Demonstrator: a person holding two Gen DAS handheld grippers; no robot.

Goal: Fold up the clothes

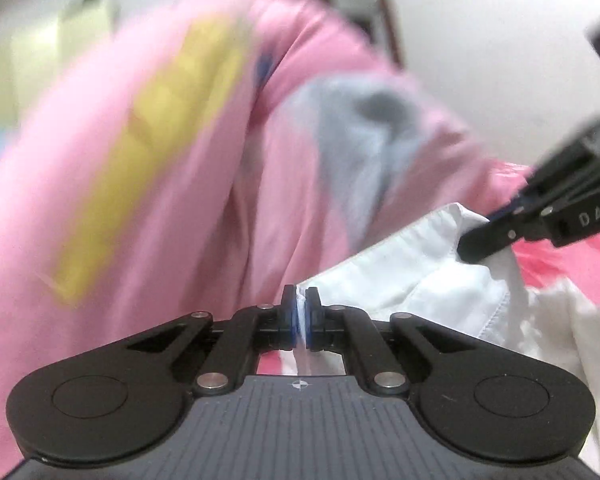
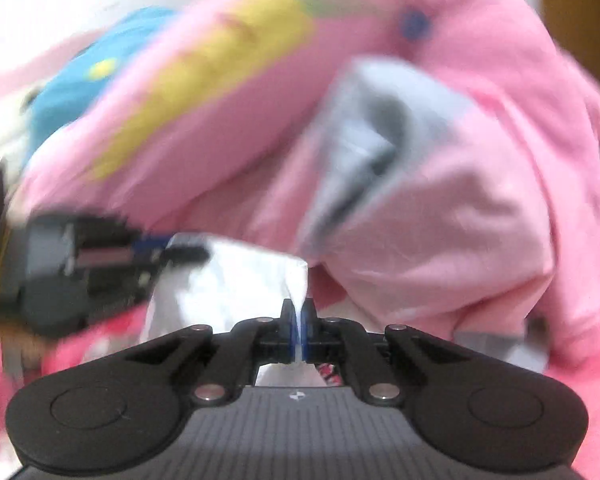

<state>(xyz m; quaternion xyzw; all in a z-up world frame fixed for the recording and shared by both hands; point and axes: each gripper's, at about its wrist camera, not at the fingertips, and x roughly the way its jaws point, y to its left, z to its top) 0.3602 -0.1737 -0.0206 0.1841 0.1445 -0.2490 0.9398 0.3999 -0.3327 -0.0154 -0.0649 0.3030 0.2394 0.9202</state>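
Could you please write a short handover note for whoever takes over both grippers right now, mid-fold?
Left gripper: shut on an edge of the white garment.
Right gripper: shut on another edge of the same white garment, seen stretched between the two in the right wrist view.
Behind it lies a bunched pink garment with yellow and grey patches; a pink patterned surface is underneath.
Done: both edges are gripped.
Left: no fold in the white garment is visible yet; the pink one looks unfolded. Frames are blurred, so details are uncertain.
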